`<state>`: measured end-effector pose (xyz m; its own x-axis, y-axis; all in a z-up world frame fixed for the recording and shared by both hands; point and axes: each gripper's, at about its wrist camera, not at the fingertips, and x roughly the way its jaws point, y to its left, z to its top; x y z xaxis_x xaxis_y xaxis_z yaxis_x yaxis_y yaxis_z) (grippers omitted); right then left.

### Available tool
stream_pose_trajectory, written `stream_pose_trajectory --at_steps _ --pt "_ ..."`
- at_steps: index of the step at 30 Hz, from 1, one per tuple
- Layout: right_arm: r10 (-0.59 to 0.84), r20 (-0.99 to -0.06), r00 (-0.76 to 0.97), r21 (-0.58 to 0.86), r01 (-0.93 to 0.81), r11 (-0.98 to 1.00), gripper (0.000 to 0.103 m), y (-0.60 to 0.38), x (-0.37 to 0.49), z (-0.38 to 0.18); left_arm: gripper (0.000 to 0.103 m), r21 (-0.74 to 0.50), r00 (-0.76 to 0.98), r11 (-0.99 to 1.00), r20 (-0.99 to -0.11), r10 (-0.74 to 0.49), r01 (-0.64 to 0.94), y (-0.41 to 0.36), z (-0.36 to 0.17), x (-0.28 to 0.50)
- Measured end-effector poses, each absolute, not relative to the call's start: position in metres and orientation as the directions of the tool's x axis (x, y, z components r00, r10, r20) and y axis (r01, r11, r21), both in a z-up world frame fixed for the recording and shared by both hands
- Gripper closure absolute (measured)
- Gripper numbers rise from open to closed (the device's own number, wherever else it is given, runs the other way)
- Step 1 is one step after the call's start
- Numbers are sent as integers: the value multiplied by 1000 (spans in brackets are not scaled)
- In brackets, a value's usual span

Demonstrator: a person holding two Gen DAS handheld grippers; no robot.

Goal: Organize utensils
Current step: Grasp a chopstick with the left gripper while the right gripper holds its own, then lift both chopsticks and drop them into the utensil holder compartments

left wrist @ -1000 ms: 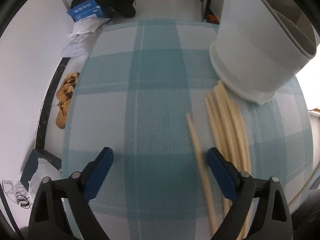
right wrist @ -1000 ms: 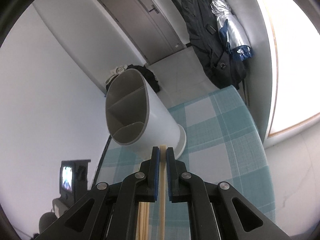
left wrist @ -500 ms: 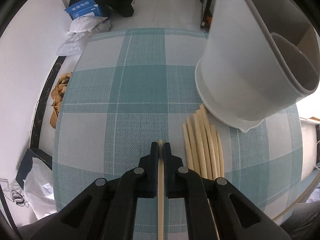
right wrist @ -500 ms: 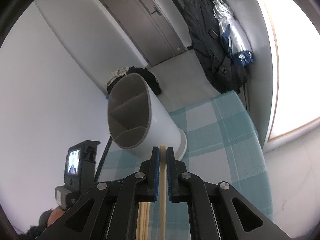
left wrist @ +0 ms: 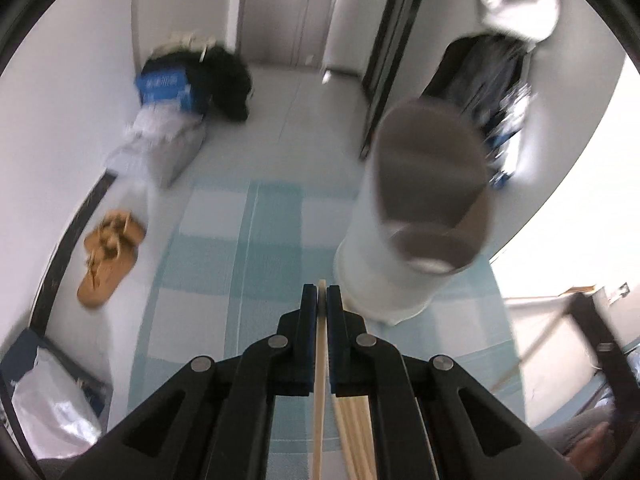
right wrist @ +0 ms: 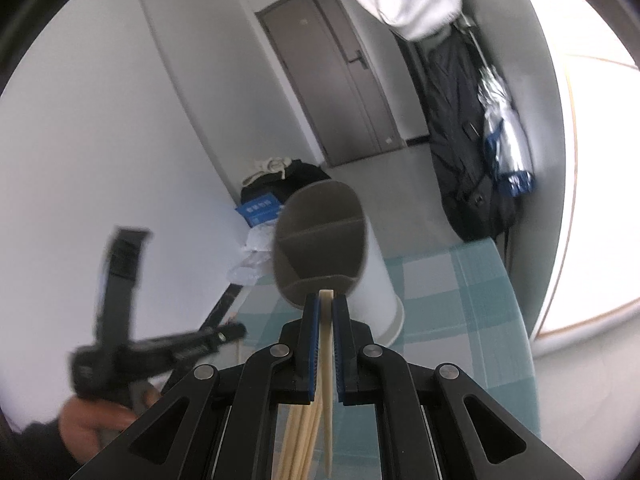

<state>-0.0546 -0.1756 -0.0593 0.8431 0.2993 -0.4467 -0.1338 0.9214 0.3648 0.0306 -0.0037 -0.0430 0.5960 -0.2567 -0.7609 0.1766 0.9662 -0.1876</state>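
A: What has changed on the pale blue-and-white checked tablecloth [left wrist: 224,264] in the last second?

B: The biggest shift is in the left wrist view. A second ago the left gripper [left wrist: 321,300] stood wide open low over the cloth. Now its blue pads are clamped together on a single pale wooden chopstick [left wrist: 319,392], and the cloth sits much lower and farther off in the frame.

A: And the tall white plastic utensil holder with the grey divided interior [left wrist: 416,216]?

B: Earlier it filled the upper right of that frame, seen from the side. Now its open mouth shows at centre right, just beyond the fingertips.

A: The other side?

B: The right gripper [right wrist: 326,304] is pinched on its own pale wooden chopstick [right wrist: 327,364], as before; the holder's mouth now sits directly behind its tips at centre frame. The loose bundle of pale wooden chopsticks [right wrist: 298,440] lies on the cloth below.

A: What does that mean for the task?

B: Likely both sticks are lifted and lined up for dropping into a compartment; neither is in yet.

A: Any writing?

B: White characters on a blue cardboard box [left wrist: 166,86] on the floor, upper left, too blurred to read.
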Motion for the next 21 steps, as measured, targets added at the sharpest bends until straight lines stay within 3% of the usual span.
stream_pose_trajectory --at_steps 6,21 --pt "291 -419 860 315 -163 935 97 -164 -66 -54 102 -193 660 952 -687 -303 236 -3 -23 20" --pt "291 -397 870 281 -186 941 97 -155 -74 -43 103 -118 639 945 -710 -294 304 -7 -6 2"
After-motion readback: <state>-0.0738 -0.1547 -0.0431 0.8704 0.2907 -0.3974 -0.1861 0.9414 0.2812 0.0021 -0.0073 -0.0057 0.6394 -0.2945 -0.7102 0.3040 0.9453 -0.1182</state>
